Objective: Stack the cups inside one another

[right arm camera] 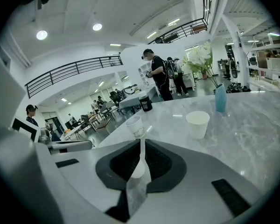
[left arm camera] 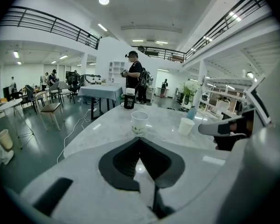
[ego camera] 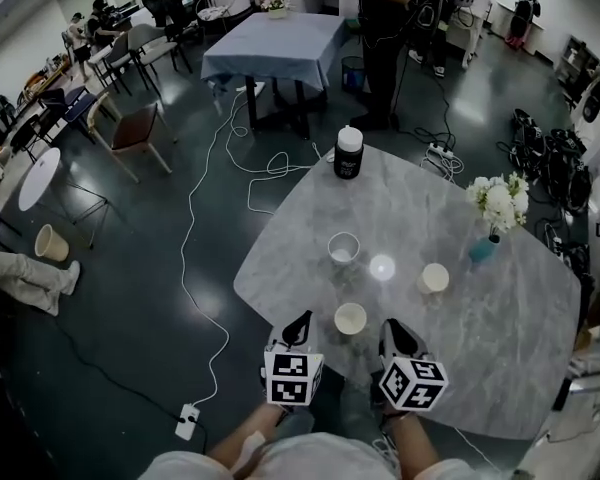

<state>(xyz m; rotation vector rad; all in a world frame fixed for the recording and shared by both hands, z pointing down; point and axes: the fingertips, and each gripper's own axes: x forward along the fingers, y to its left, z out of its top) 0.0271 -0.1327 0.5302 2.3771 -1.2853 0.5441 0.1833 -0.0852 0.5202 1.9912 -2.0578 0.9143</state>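
**Pre-grasp: both jaws shut, 3 cups not yet nested**

My left gripper [ego camera: 298, 328] & right gripper [ego camera: 396, 332] hang low over the near edge of the marble table [ego camera: 520, 368]. Both have jaws closed tip to tip, w/ nothing held in either.

The three cups stand upright, all apart from one another, none stacked:
- The nearest cream cup [ego camera: 350, 318] sits just ahead, between my two grippers.
- The printed cup [ego camera: 343, 248] is further out, toward the table's middle.
- The second cream cup [ego camera: 433, 278] is off to the right.

A black jar [ego camera: 349, 153] w/ white lid stands at the far edge, and a blue vase [ego camera: 483, 248] of white flowers at the right. Both are well apart from the cups.

Step, as I read it: approach only, stacking not begun.

Next move, prob.: open one pair of jaws wide enough to take a cup wall, likeliest the nearest cream cup, then close gently, since a thin cup could squash or tip. After that, lift it, centre it over another cup & lower it straight in. Which cup suits as base I can't tell; they look alike in size.
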